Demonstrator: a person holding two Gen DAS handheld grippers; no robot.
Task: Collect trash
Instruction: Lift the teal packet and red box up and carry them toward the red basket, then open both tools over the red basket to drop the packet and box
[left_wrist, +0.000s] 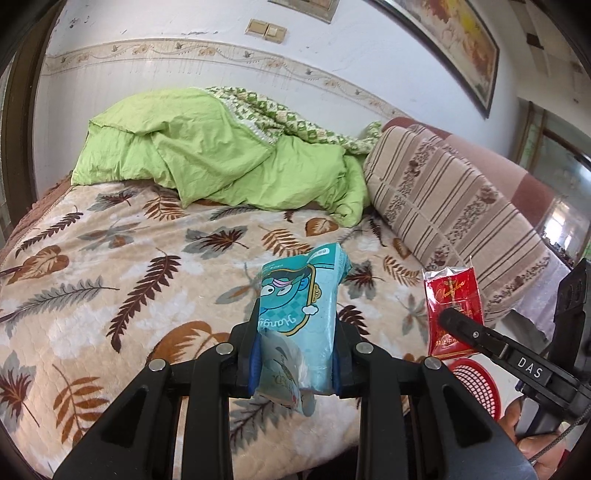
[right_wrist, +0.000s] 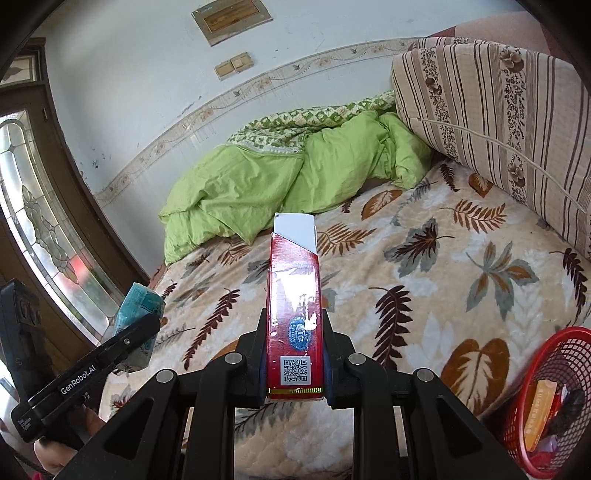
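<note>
Left-wrist view first: my left claw (left_wrist: 295, 354) is clamped on a blue tissue pack (left_wrist: 301, 314), fingers pressed against both its sides, and the pack sticks up and forward above the bed (left_wrist: 110, 258). Beyond the pack a green quilt (left_wrist: 207, 155) lies bunched against the wall, with a striped cushion (left_wrist: 443, 206) off to the right of it. To the right of my left claw I see the right claw (left_wrist: 452, 326) from the side, gripping a red cigarette box (left_wrist: 452, 306). Just below that box the rim of a red basket (left_wrist: 476, 384) shows, beside the bed's edge.

Right-wrist view: my right claw (right_wrist: 294, 354) is closed tight on the cigarette box (right_wrist: 294, 306), held edge-on, its white open top pointing away from me and a QR code at the near end. The box is held up off the bed (right_wrist: 424, 266). Low and to the right of this claw sits the basket (right_wrist: 569, 354), with some paper scraps inside. To the left, the left claw (right_wrist: 142, 332) shows with the tissue pack (right_wrist: 138, 306) in its grip. The quilt (right_wrist: 277, 177) lies ahead, the cushion (right_wrist: 498, 122) ahead and right.
</note>
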